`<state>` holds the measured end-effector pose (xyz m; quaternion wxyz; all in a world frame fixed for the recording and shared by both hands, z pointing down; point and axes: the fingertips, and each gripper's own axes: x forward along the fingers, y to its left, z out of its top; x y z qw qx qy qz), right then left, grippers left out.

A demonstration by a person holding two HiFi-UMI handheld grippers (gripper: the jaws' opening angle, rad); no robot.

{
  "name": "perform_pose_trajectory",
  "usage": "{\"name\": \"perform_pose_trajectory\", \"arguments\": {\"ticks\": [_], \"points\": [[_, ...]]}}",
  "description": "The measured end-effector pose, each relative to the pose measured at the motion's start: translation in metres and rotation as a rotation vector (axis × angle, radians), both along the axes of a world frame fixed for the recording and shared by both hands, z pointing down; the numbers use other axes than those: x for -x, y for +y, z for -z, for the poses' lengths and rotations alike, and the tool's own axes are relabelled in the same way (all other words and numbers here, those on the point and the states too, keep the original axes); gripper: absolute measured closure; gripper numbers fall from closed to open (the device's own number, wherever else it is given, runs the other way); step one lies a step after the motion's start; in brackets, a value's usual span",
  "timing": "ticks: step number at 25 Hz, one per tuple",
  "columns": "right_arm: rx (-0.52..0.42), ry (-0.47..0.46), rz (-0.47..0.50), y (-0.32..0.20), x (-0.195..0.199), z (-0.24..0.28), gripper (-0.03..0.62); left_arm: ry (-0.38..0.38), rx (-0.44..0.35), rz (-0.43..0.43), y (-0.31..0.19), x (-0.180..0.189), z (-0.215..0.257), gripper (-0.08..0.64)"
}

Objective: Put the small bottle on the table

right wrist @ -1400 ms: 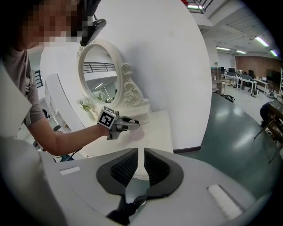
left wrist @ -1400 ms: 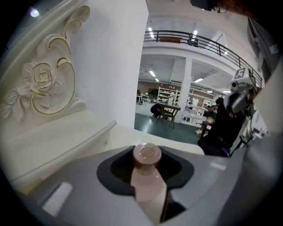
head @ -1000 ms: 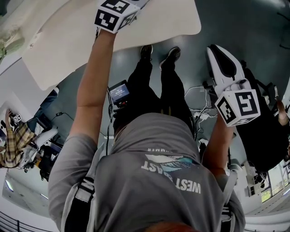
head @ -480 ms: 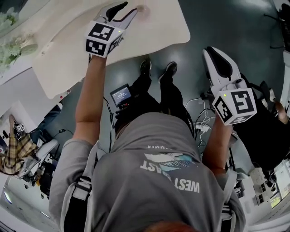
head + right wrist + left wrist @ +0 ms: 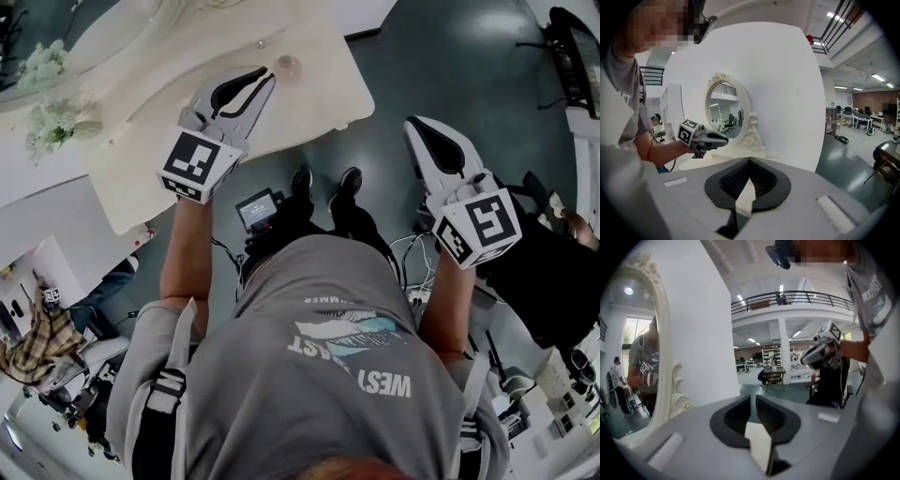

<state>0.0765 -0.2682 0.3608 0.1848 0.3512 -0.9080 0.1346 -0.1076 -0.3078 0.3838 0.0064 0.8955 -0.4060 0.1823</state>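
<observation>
The small bottle (image 5: pixel 289 64) stands, seemingly upright, on the white table (image 5: pixel 319 108) near its edge. It is just beyond the left gripper (image 5: pixel 265 79), whose fingers have just been closing and now meet on nothing. The right gripper (image 5: pixel 413 124), fingers together and empty, hangs over the floor, well apart.

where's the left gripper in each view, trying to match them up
Head view: left gripper upper left, above the white table.
Left gripper view: bottom centre, jaws just closed on nothing.
Right gripper view: centre left, in front of the mirror.
Shared landmark: ornate white mirror, both gripper views.
</observation>
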Motion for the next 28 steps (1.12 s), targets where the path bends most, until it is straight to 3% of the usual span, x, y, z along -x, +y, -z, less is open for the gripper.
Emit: {"name": "perform_pose_trajectory", "arguments": {"ticks": [5,14,19,25,28], "points": [[-0.071,-0.024,0.014,0.016,-0.001,0.027,0.592,0.011,-0.065,-0.096,0.032,-0.030,0.040,0.526],[-0.141,-0.028,-0.009,0.058,-0.007,0.075,0.592,0.052,-0.110,-0.172,0.083,-0.052,0.090,0.528],[-0.157,-0.025,-0.043,0.074,-0.015,0.079,0.592,0.068,-0.100,-0.207,0.100,-0.060,0.090,0.528],[-0.152,-0.030,-0.079,0.066,-0.003,0.053,0.592,0.049,-0.101,-0.268,0.090,-0.052,0.061,0.528],[-0.147,-0.022,-0.095,0.061,-0.009,0.053,0.592,0.078,-0.083,-0.279,0.085,-0.061,0.062,0.528]]}}
